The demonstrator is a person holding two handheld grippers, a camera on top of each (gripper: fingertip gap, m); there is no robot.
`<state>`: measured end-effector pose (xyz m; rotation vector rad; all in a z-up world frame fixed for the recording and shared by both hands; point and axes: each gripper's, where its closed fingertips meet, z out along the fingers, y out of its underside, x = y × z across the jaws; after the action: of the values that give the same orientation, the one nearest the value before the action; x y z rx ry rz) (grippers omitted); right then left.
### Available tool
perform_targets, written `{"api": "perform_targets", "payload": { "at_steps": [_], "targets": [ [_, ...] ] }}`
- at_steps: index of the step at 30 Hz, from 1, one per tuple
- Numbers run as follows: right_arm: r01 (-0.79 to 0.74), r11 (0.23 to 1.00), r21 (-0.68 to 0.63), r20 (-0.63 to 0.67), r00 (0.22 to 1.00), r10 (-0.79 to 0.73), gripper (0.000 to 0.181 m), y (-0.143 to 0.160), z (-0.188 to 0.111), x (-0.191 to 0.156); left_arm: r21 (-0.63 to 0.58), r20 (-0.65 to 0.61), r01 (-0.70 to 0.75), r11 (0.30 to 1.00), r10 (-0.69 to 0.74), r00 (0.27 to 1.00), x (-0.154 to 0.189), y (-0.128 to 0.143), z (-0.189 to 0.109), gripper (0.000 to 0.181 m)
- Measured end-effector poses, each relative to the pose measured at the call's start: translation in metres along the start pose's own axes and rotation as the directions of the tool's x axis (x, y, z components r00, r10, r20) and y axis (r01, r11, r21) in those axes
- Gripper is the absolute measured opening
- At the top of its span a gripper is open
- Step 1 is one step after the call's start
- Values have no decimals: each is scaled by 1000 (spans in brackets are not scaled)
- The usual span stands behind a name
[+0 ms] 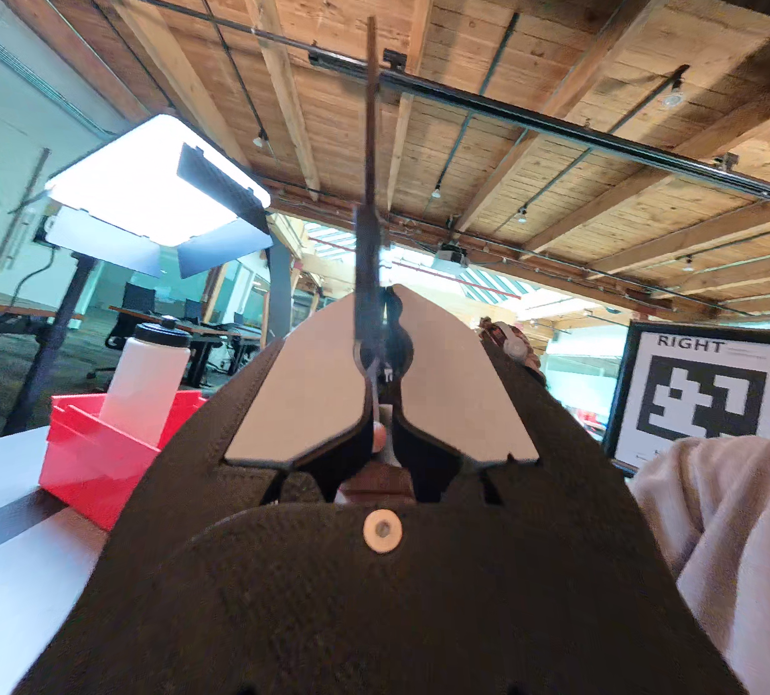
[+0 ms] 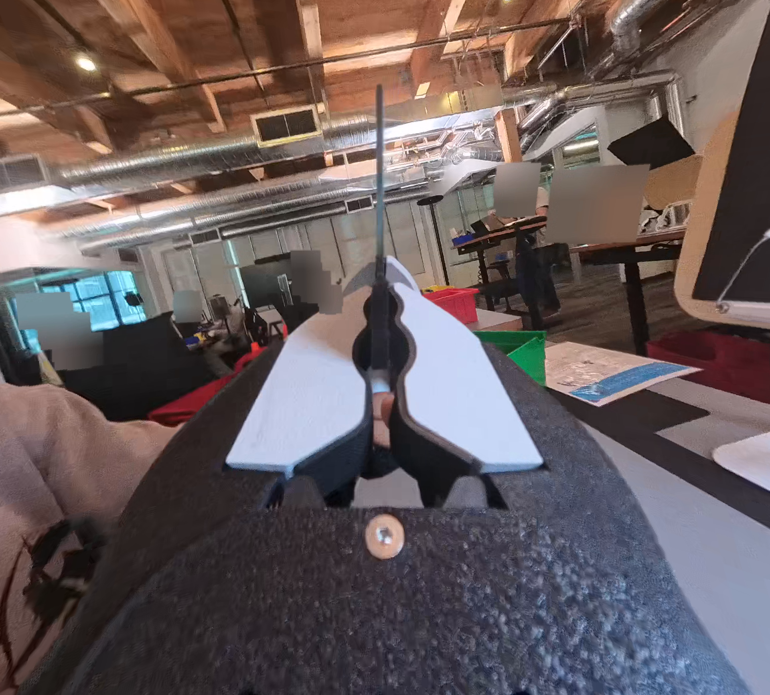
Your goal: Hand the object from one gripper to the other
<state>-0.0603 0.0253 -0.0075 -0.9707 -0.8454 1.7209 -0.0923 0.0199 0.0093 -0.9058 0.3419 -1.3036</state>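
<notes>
Both hand-held grippers look clamped on a thin dark object: left hand-held gripper (image 1: 381,325) pinches the object (image 1: 368,191), right hand-held gripper (image 2: 381,300) likewise. Its long axis runs straight up from frame centre, beyond the fingertips.

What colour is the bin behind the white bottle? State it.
Red plastic bin, clearest in the left wrist view, behind the white black-capped bottle.

Hard to read between the jaws

Thin dark object (image 1: 368,183) blurred; its lower end hidden between the left gripper (image 1: 385,296) fingers.
</notes>
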Motion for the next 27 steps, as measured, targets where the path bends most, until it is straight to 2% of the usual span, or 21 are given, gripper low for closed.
{"api": "perform_targets", "payload": {
  "at_steps": [2, 5, 7, 9, 11, 12, 16, 17, 19, 20, 21, 23, 24, 25, 27],
  "targets": [
    [74, 996, -44, -18, 997, -75, 2, -9, -7, 4, -126, 10, -13, 992, 14, 1000, -5, 6, 0, 10],
    [122, 974, -193, -8, 992, -125, 2, -13, -14, 9, -310, 46, -150, 939, 173, 984, -16, 7, -9, 41],
    [190, 922, -338, -22, 978, -210, 2, -8, -23, 15, -438, 64, -244, 865, 300, 952, -23, 6, -16, 47],
    [227, 840, -493, 9, 967, -256, 2, 4, -34, 16, -577, 60, -341, 742, 455, 888, -31, 9, -25, 51],
    [248, 766, -593, 28, 957, -288, 2, 13, -44, 18, -680, -1, -413, 606, 563, 827, -33, 17, -33, 50],
    [259, 735, -626, 41, 953, -301, 2, 18, -47, 17, -717, -39, -420, 557, 570, 821, -31, 24, -36, 49],
    [315, 612, -725, 128, 935, -330, 2, 44, -50, 8, -805, -172, -417, 423, 505, 846, -19, 70, -39, 43],
    [332, 592, -734, 150, 930, -336, 2, 50, -48, 4, -818, -215, -433, 378, 498, 840, -17, 83, -40, 34],
    [366, 558, -744, 173, 914, -368, 3, 55, -45, 2, -830, -301, -474, 295, 479, 825, -12, 105, -43, 2],
    [387, 561, -731, 166, 899, -404, 3, 51, -44, 3, -832, -295, -478, 282, 505, 811, -16, 107, -41, 2],
    [395, 589, -705, 133, 890, -437, 5, 42, -40, 6, -819, -268, -482, 311, 536, 800, -18, 102, -36, 2],
    [352, 708, -612, 5, 897, -442, 9, 17, -31, 13, -771, -212, -507, 385, 596, 775, -20, 83, -25, 2],
    [304, 785, -539, -40, 922, -384, 10, 4, -28, 12, -747, -191, -542, 385, 657, 729, -24, 71, -23, 2],
    [233, 848, -476, -43, 957, -287, 16, -4, -26, 6, -716, -180, -600, 357, 736, 653, -27, 57, -23, 2],
    [62, 909, -411, 18, 998, -60, 32, -13, -26, -8, -649, -201, -721, 243, 859, 471, -28, 34, -24, 2]
  ]
}}
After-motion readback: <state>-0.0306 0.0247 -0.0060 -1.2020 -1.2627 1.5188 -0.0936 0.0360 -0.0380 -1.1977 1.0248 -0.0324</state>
